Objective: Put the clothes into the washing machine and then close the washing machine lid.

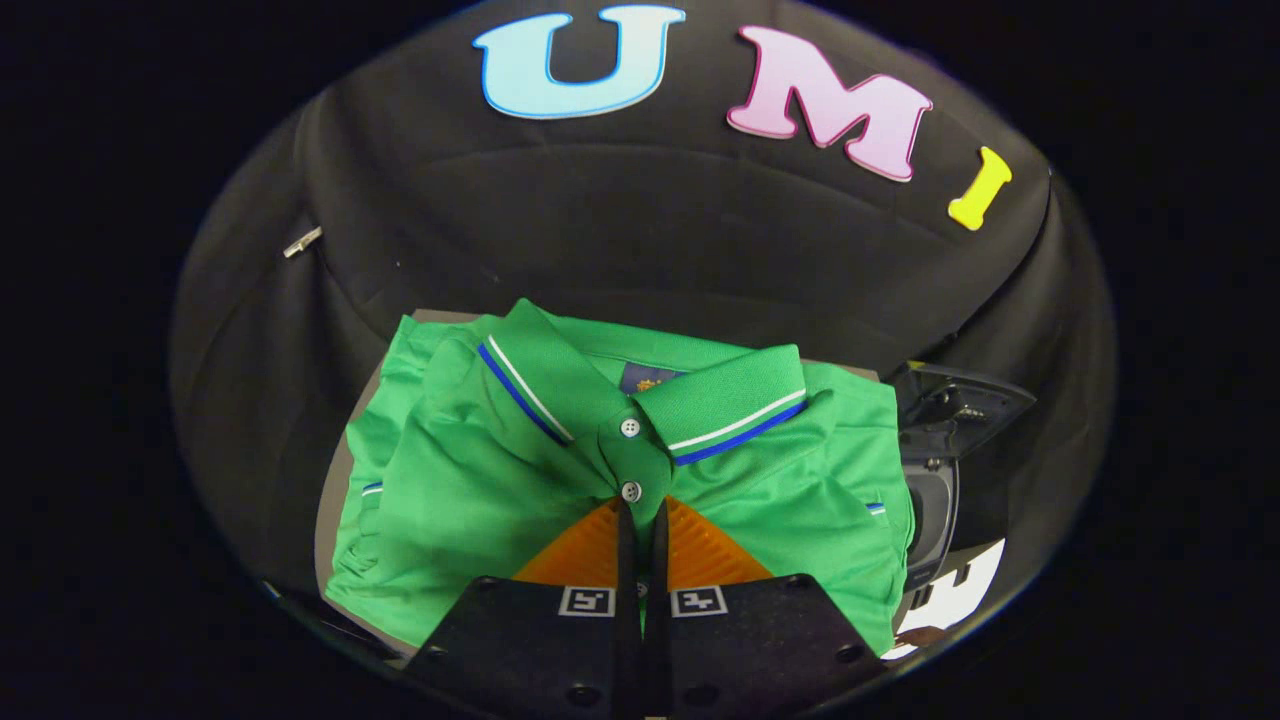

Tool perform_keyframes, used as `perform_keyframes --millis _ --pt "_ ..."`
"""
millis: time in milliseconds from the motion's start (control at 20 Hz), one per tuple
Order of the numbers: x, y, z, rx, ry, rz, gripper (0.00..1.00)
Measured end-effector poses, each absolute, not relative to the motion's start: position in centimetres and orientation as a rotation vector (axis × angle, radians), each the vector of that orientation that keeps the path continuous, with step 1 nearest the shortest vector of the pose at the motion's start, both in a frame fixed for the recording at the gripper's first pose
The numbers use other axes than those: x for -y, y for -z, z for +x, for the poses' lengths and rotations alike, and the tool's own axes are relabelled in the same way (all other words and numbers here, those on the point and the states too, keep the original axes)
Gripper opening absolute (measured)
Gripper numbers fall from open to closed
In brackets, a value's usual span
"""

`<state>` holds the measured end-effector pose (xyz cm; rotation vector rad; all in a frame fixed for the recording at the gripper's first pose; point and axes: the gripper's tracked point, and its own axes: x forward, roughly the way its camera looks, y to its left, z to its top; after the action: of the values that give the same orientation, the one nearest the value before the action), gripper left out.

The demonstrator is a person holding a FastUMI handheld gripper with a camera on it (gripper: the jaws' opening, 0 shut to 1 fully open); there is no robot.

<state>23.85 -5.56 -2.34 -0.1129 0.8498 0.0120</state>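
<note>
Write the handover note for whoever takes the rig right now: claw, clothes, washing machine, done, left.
Claw: fingers closed together on the placket of the green polo shirt, just below its lower button; it looks pinched between them.
Shirt: folded, lying on a grey surface in front of the booth wall.
Washing machine: to the right of the shirt, lid raised.
Done: shirt gripped.
Left: lift it, drop it into the machine, close the lid.

My tool (640, 515) pinches the button placket of the green polo shirt (470, 500), fingers nearly together on the cloth. Beyond it to the right stands the washing machine (935, 500), lid (965, 400) raised.
</note>
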Motion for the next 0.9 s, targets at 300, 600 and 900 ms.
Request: perform_keyframes --millis 300,600,900 --pt "5.4 0.8 22.9 -0.641 -0.035 -0.145 0.06" --pt "4.9 -2.7 21.5 -0.451 -0.023 -0.262 0.06" --pt "4.5 -6.7 20.0 -0.282 -0.009 -0.225 0.05"
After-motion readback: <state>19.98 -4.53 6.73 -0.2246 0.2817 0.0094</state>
